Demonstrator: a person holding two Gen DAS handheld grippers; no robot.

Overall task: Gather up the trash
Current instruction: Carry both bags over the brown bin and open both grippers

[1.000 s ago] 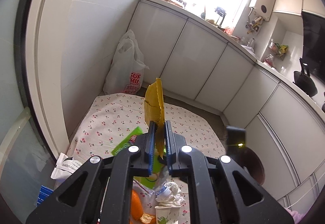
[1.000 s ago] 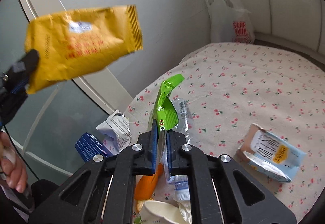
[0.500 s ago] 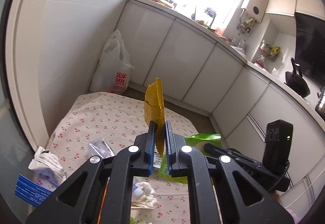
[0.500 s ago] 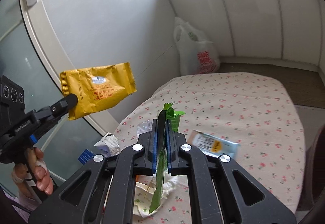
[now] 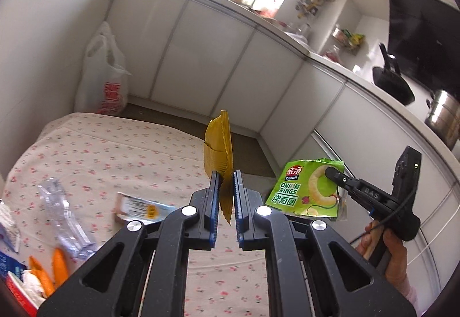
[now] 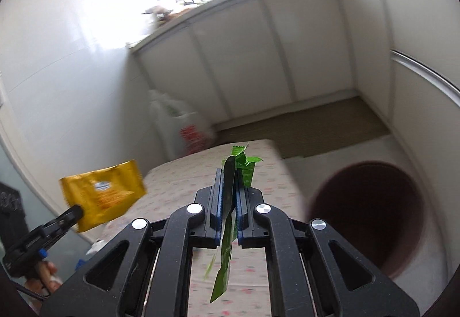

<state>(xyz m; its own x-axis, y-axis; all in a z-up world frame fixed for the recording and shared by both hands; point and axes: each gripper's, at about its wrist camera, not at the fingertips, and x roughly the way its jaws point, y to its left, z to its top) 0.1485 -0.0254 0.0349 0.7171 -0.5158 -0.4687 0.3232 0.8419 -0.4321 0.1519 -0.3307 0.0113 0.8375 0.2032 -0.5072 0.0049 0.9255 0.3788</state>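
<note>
The green snack bag (image 5: pixel 309 190) reads "Qinqin" and "ONION RINGS" above Chinese characters. The right tool (image 5: pixel 335 174) bears "DAS" on its arm. Red print on the white plastic bag (image 5: pixel 100 72) is too blurred to read.

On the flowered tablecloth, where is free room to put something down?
The far half of the tablecloth, toward the white plastic bag, is bare. The near left corner is crowded: crushed clear bottle, light blue packet, orange pieces.

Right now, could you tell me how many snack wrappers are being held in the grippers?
2: a yellow wrapper in the left gripper, a green onion-rings wrapper in the right gripper. More litter lies on the table.
</note>
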